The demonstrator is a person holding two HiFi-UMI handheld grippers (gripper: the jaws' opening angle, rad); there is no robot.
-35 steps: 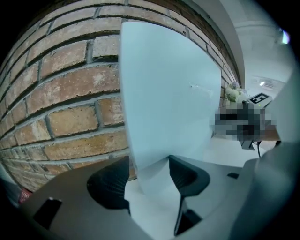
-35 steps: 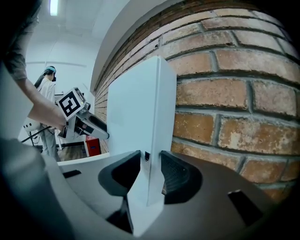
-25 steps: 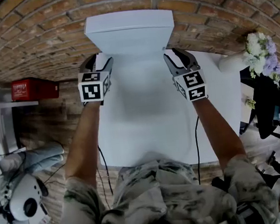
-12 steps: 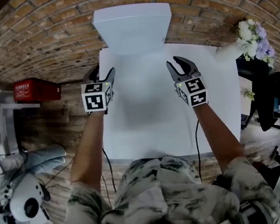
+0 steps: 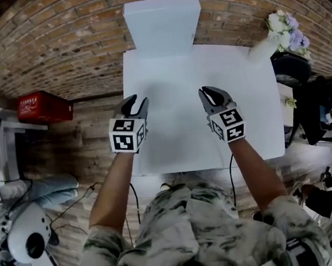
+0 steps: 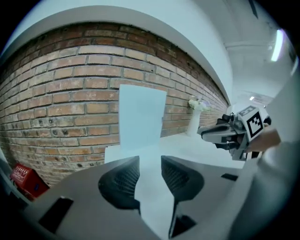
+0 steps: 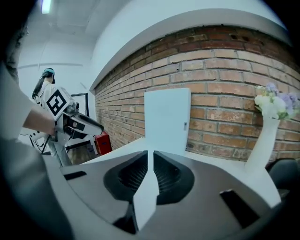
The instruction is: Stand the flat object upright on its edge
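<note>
We find the panel (image 5: 162, 25) on edge at top centre, nothing gripped.
On the table (image 5: 156, 154) it stands by the brick wall (image 5: 57, 52), perhaps leaning; we judge it stiff, light and slick, best pinched at its side edges. Lower down, the left gripper (image 5: 134, 101) and right gripper (image 5: 210, 91) have just been closing on nothing: left half spread, right almost together.

She's wearing a mottled grey-green camouflage shirt (image 5: 200, 232) with short sleeves. The left tool (image 5: 135, 104) and right tool (image 5: 212, 92) are showing dark curved fingers, each carrying a black-and-white marker cube (image 5: 128, 136), and thin black cables (image 5: 232, 175) are trailing beneath the forearms.
</note>
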